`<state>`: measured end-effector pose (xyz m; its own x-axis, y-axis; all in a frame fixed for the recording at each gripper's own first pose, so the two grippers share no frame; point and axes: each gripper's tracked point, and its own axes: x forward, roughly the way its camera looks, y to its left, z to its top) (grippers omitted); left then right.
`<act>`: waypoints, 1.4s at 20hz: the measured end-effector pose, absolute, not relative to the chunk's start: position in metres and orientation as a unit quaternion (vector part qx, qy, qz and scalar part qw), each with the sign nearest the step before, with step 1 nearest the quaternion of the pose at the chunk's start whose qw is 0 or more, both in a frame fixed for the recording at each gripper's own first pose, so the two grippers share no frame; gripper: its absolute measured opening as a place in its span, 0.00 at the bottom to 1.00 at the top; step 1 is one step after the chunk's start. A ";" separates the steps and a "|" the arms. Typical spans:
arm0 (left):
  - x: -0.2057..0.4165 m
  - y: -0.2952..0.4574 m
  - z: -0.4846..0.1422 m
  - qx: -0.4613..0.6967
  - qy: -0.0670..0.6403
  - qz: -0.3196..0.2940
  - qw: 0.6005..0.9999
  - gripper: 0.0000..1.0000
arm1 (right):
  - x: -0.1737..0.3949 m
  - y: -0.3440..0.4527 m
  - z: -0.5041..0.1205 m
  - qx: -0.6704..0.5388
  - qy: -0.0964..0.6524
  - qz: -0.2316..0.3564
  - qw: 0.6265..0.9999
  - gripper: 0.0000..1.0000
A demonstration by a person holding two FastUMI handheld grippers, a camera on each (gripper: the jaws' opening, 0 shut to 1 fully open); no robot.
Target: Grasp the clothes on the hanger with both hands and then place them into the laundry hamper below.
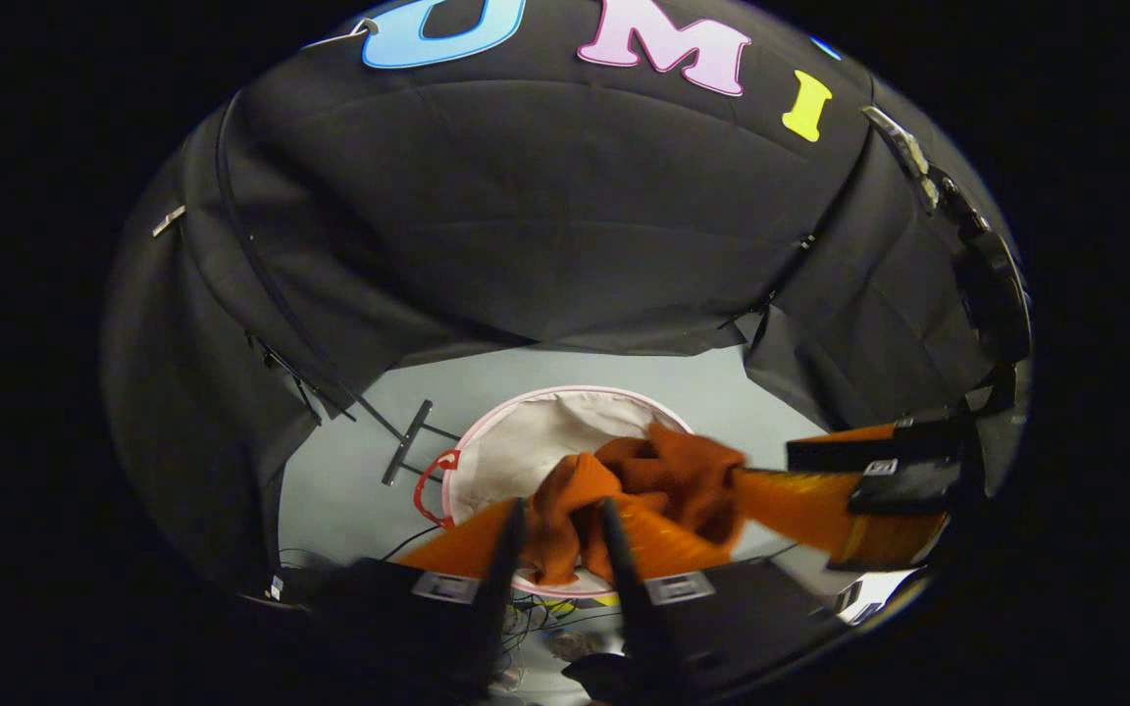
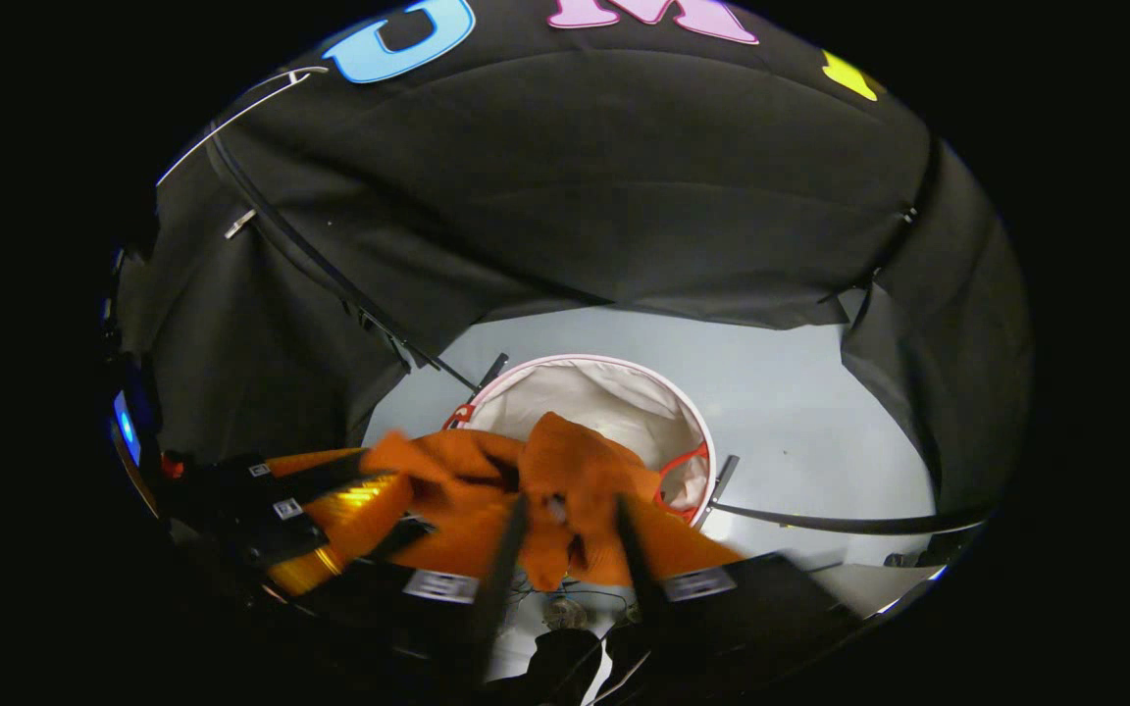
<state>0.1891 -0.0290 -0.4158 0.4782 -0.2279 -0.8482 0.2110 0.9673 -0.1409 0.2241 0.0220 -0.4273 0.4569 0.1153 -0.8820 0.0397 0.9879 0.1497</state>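
A rust-orange garment [image 1: 663, 471] hangs bunched over the white laundry hamper [image 1: 526, 431], which has a pink rim and stands on the floor below. In the left gripper view, my left gripper [image 1: 562, 534] is shut on a fold of the garment, cloth filling the gap between its dark fingers. My right gripper [image 1: 879, 490] comes in from the right, holding the other end. In the right gripper view, my right gripper [image 2: 567, 544] grips the garment [image 2: 575, 461] above the hamper [image 2: 624, 392], and my left gripper [image 2: 330, 515] shows at the left.
The hamper has red handles [image 1: 428, 485] [image 2: 678, 471]. Black metal bars of a rack base [image 1: 406, 443] [image 2: 820, 520] lie on the pale grey floor [image 2: 800, 412] beside it. Cables [image 1: 555, 618] trail near the bottom. Black cloth walls close in all around.
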 end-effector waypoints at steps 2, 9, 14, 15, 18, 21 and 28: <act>0.187 -0.023 -0.417 -0.006 0.500 -0.124 0.857 0.97 | 0.213 0.015 -0.428 0.068 0.528 0.002 0.847 0.94; 0.176 -0.016 -0.414 -0.003 0.499 -0.122 0.858 0.96 | 0.203 0.017 -0.424 0.060 0.527 -0.008 0.848 0.99; 0.177 -0.016 -0.375 -0.006 0.474 -0.116 0.873 0.96 | 0.203 0.015 -0.384 0.062 0.478 -0.021 0.876 1.00; 0.179 -0.014 -0.362 -0.006 0.460 -0.114 0.881 0.96 | 0.203 0.012 -0.371 0.061 0.461 -0.024 0.885 0.99; 0.187 -0.009 -0.316 -0.004 0.417 -0.108 0.903 0.93 | 0.202 0.010 -0.325 0.061 0.412 -0.033 0.909 0.99; 0.188 -0.006 -0.274 -0.015 0.381 -0.104 0.918 0.96 | 0.197 0.007 -0.278 0.054 0.359 -0.044 0.931 0.99; 0.171 0.006 -0.163 -0.020 0.270 -0.109 0.956 0.96 | 0.167 0.012 -0.175 0.048 0.253 -0.070 0.964 0.99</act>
<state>0.1706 0.0060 -0.1626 0.8304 -0.2194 -0.5122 0.1976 0.9754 -0.0974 0.1673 0.0123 -0.1753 0.8625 -0.1108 -0.4937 0.1595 0.9855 0.0575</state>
